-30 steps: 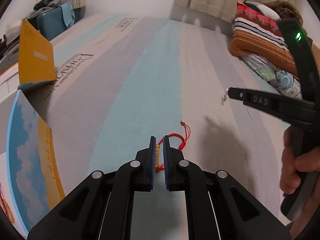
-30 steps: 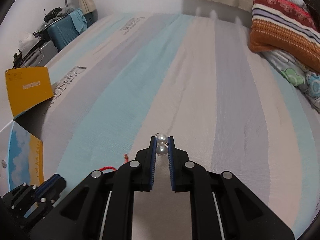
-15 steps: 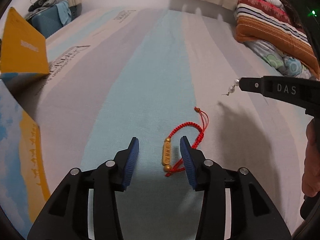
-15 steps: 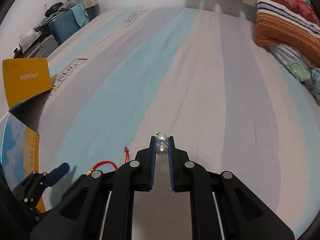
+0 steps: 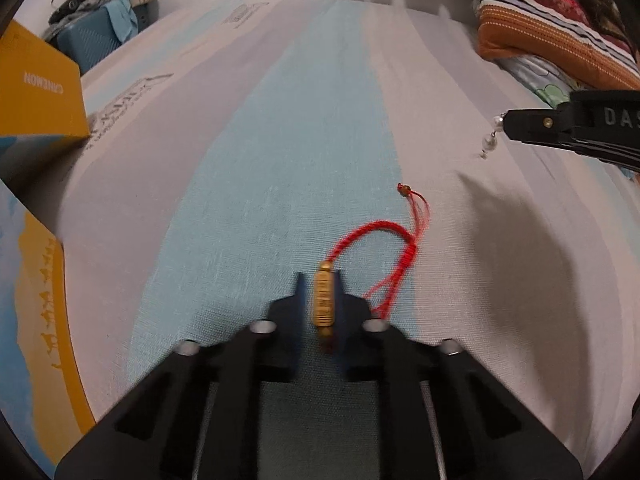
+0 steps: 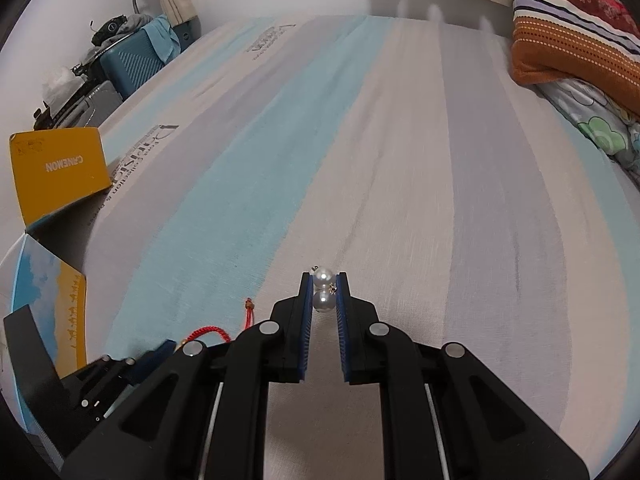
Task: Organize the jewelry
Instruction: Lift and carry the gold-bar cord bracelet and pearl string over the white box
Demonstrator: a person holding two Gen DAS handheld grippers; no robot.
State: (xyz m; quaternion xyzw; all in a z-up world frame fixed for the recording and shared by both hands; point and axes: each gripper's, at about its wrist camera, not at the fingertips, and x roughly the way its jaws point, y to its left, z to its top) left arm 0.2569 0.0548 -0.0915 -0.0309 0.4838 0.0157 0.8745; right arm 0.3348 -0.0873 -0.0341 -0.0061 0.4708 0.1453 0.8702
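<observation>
Left hand-held gripper (image 5: 319,300): blurred; jaws narrowed round the gold tube bead of the red cord bracelet (image 5: 325,300). Whether the pads actually press the bead cannot be told. Cord loops ahead and to the right of the fingertips, lying on the bed (image 5: 248,184); knotted end further ahead.

Right hand-held gripper (image 6: 324,294): jaws clamped on the pearl earring (image 6: 323,290), two pearls stacked between the blue pads at the tips, held above the striped sheet. In the left wrist view the earring dangles from its tip.

Yellow box (image 6: 60,172): open, well to the left of both.

Striped pillow (image 6: 576,40): far right, ahead.
</observation>
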